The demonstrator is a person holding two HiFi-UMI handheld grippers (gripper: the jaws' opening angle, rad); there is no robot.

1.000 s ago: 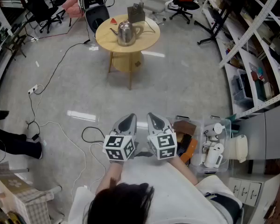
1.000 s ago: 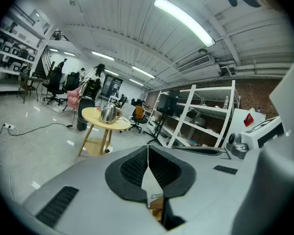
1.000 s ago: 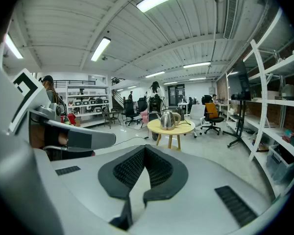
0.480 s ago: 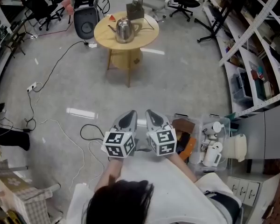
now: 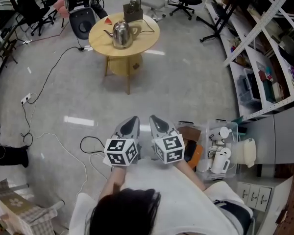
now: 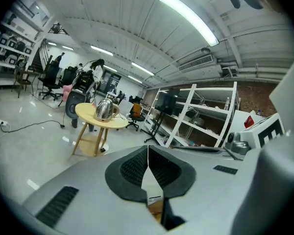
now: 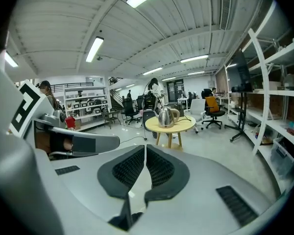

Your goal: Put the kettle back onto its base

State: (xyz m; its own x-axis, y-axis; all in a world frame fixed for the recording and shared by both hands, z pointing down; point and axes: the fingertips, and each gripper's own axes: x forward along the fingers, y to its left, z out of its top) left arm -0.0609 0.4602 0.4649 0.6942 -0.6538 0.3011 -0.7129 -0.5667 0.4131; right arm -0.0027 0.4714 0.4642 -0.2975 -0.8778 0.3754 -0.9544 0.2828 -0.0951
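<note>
Head view shows the left gripper [image 5: 131,123] and right gripper [image 5: 156,122] low in the middle, both closed tight and empty, and the kettle [image 5: 120,34] on the round counter [image 5: 147,31] up top.

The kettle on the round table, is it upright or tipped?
Upright: the kettle stands on its bottom on the round table, spout pointing sideways.

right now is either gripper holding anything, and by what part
Nothing is held. The left gripper and the right gripper both have their jaws shut together with nothing between them. The kettle stands on the round table, apart from both.
</note>
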